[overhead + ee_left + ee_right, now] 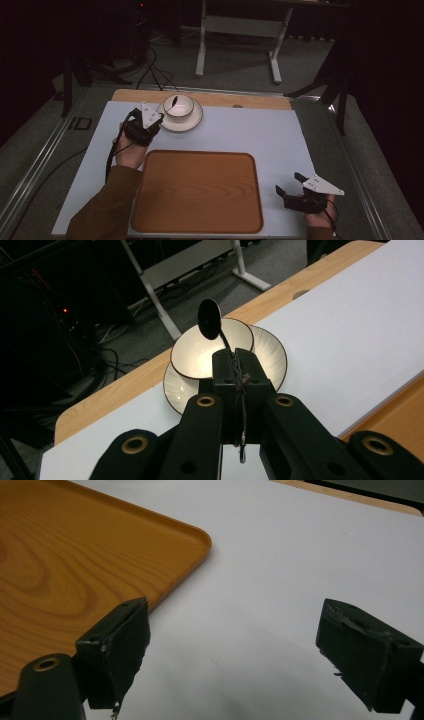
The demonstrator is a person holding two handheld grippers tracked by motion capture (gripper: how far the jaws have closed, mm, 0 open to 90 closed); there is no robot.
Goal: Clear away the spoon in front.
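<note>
Left gripper (235, 362): jaws clenched on the thin handle of a black spoon (210, 319), pads pressed together around it, spoon head standing up beyond the jaw tips and tilted slightly away. Spoon head above the white bowl (200, 352), whether touching its rim cannot be told. Bowl dark-rimmed, sitting on a white ribbed saucer (272, 352), also dark-rimmed. In the high view, the same gripper (159, 119) just beside the saucer (192, 125), the spoon (172, 102) leaning across the bowl (181, 106), the left hand (130, 150) behind it in a brown sleeve.

Right gripper (232, 645): jaws released, spread wide, nothing between them, pale sheet underneath. In the high view, this gripper (290, 184) low at the near right of the tabletop, well apart from the bowl, held just beside the right edge of the wooden tray (200, 192).

Tray bare, lying in the near middle of the white sheet (260, 132), its rounded corner (197, 535) close to the right gripper's one jaw. Bowl and saucer at the far left of the sheet, near the wooden edge of the tabletop (260, 101). Beyond the tabletop, grey floor with the white legs of a frame (202, 50) and dark cables.
</note>
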